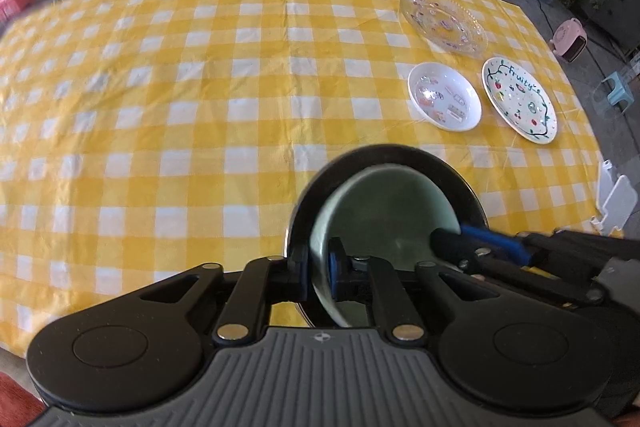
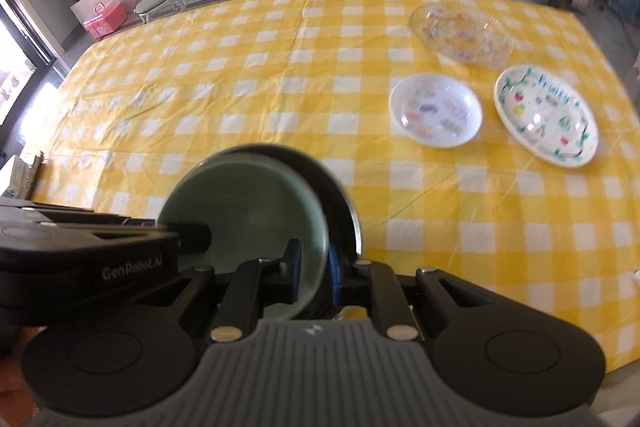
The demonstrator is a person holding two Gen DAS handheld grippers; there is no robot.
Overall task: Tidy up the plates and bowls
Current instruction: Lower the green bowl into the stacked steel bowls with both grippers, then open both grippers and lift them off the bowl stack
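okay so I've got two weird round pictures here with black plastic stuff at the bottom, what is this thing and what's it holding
Those black parts are two hand-held grippers, each carrying a fisheye camera that looks along its fingers. One picture is from the left gripper, the other from the right gripper. Together they hold a pale green bowl nested in a dark bowl, tipped on edge, each clamped on a rim. On the yellow checked tablecloth lie a clear glass plate, a small white dish and a "Fruity" plate.
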